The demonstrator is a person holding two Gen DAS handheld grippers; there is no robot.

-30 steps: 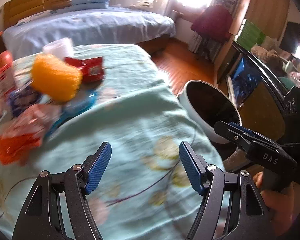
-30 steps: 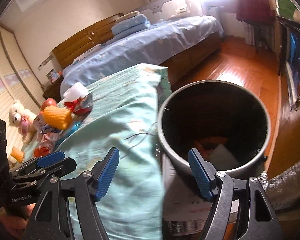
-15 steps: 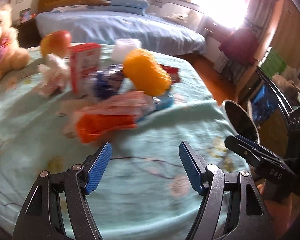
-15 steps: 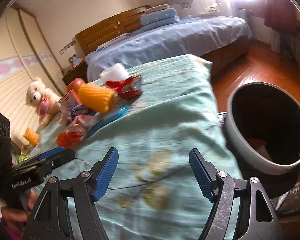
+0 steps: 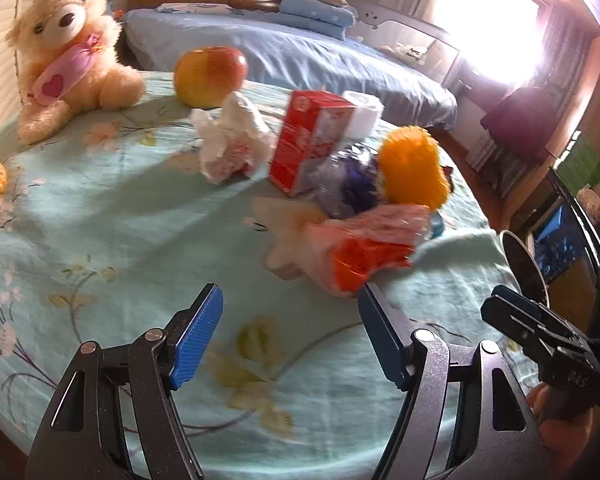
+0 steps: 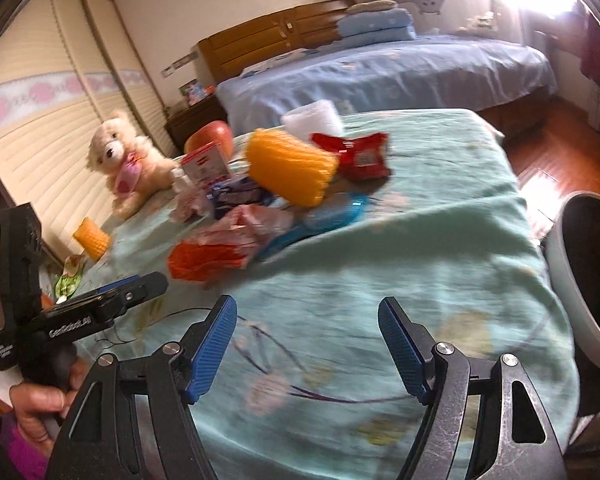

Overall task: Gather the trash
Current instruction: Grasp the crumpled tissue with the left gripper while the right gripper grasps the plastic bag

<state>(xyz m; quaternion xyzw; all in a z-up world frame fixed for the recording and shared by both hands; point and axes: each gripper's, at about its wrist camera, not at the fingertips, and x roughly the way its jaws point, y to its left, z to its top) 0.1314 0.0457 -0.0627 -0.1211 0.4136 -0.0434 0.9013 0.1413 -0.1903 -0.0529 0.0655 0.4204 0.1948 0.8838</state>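
Note:
A heap of trash lies on the table's pale green floral cloth: an orange-and-clear plastic wrapper, a crumpled white tissue, a red carton, a crinkled blue-and-clear bag, a yellow foam net and a red packet. My left gripper hovers open just short of the orange wrapper, nothing between its blue pads. The right gripper is open and empty over bare cloth nearer the bin.
A teddy bear, an apple, a white roll and a second yellow net also sit on the cloth. The white bin with dark inside stands off the table's right edge. A blue-covered bed lies beyond.
Both grippers have swung left, away from the bin and toward the trash heap. The teddy bear and apple have come into the left wrist view. Neither gripper's opening has visibly changed.

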